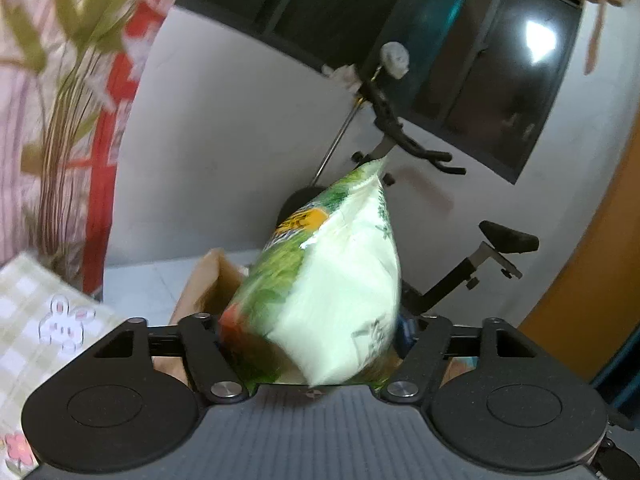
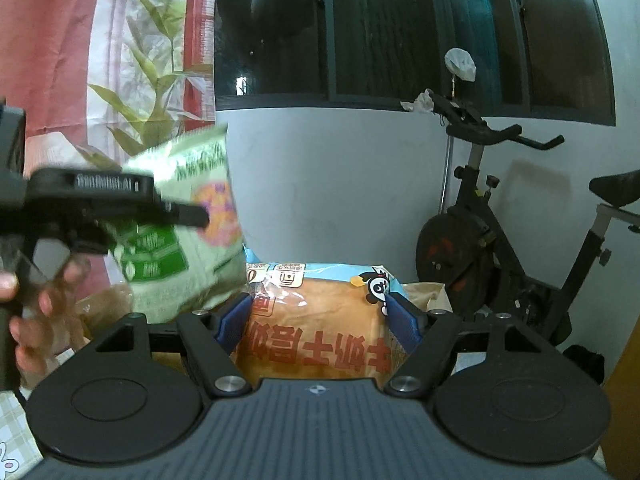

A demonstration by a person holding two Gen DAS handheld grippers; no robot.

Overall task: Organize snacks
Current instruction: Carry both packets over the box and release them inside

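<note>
a: what have i got in each hand right now?

b: my left gripper (image 1: 310, 344) has its fingers clamped on a green and white snack bag (image 1: 332, 280), held up in the air with the sealed top pointing away from me. from the right wrist view the same bag (image 2: 188, 224) hangs to the left, with the person's hand (image 2: 36, 304) on the left gripper's handle.

a: and the right?

b: the right gripper (image 2: 318, 320) has its blue fingers (image 2: 234, 320) pressed on both sides of a bread pack (image 2: 320, 320) with a panda on the wrapper. the print reads upside down to me, so i judge it is gripped from its top end.

a: why hold both up like that?

b: my guess is i carry them lifted so they clear the brown paper bag (image 1: 212, 284) below and ahead of the left gripper, which looks like the place they go. its mouth seems open, though i cannot see inside.

a: anything in the way?

b: an exercise bike (image 2: 500, 232) stands against the wall (image 2: 332, 184) beyond the paper bag. a checked cloth with bunnies (image 1: 48, 320) covers the bench at the left edge. the two packs are close together, so they could bump if i swing either one inward. the curtain (image 2: 132, 60) hangs at far left.
</note>
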